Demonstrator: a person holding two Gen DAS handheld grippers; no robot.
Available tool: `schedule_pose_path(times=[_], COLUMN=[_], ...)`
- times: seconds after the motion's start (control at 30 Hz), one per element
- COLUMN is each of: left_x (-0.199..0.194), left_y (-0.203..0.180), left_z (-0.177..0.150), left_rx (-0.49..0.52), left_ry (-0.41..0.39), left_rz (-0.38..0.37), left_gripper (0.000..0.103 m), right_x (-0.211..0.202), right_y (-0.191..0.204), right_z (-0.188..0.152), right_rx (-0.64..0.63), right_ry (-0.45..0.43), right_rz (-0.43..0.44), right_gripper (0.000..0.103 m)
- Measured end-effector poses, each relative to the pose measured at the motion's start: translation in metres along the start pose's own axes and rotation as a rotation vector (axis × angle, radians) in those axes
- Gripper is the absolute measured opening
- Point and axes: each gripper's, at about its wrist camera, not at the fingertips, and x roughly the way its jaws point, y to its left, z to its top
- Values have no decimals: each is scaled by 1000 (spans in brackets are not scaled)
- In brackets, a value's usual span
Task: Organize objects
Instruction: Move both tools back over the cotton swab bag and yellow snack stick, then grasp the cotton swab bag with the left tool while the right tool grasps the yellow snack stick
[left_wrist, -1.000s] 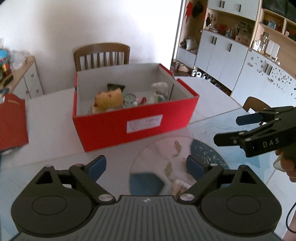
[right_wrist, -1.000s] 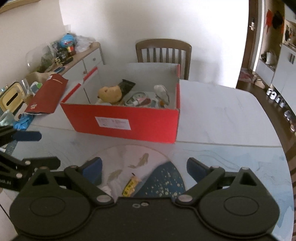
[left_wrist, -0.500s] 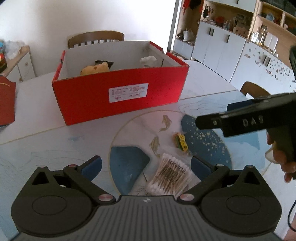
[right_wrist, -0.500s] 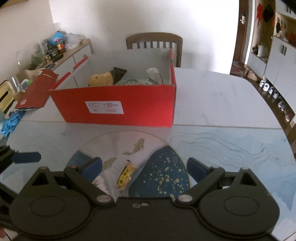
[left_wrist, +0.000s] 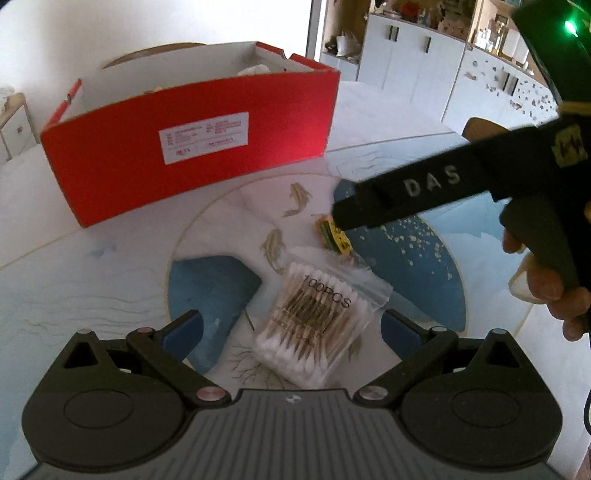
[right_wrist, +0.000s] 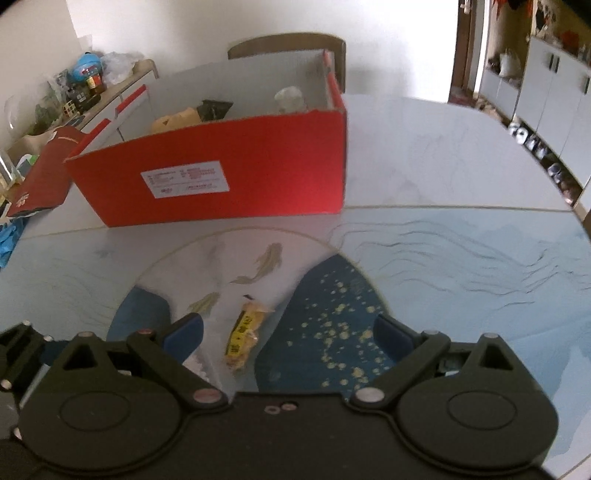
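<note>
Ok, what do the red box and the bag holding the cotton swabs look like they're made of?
Red box: apparently cardboard, matte red outside, pale inside, with thin folded walls and a white paper label. Swab bag: thin clear glossy plastic film, since the swabs show through it and "100PCS" is printed on it. The swab sticks look brown, wood or bamboo perhaps; I can't tell which.

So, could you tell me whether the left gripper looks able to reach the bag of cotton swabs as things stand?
Probably yes: the left gripper is open with the bag of cotton swabs lying between its fingers, nothing covering it.
</note>
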Motion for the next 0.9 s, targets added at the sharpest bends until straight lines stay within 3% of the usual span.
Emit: schedule_pose_path(times=[0.3, 0.47, 0.7, 0.8, 0.9], left_x=[17, 21, 20, 16, 12], left_y=[-8, -10, -12, -11, -9], left_z=[-6, -8, -10, -11, -11], left_rx=[77, 111, 144, 158, 159], left_ry=[11, -2, -13, -23, -38], left_rz=[6, 13, 1, -11, -13], left_gripper=[103, 103, 101, 92, 69], right_x=[24, 28, 27, 25, 24], right_y=[3, 7, 12, 12, 13], right_z=[2, 2, 0, 0, -1], right_rx=[15, 8, -37, -51, -69], right_ry=[51, 55, 46, 45, 48], right_rz=[-15, -46, -66, -66, -63], right_gripper=[84, 82, 69, 62, 54])
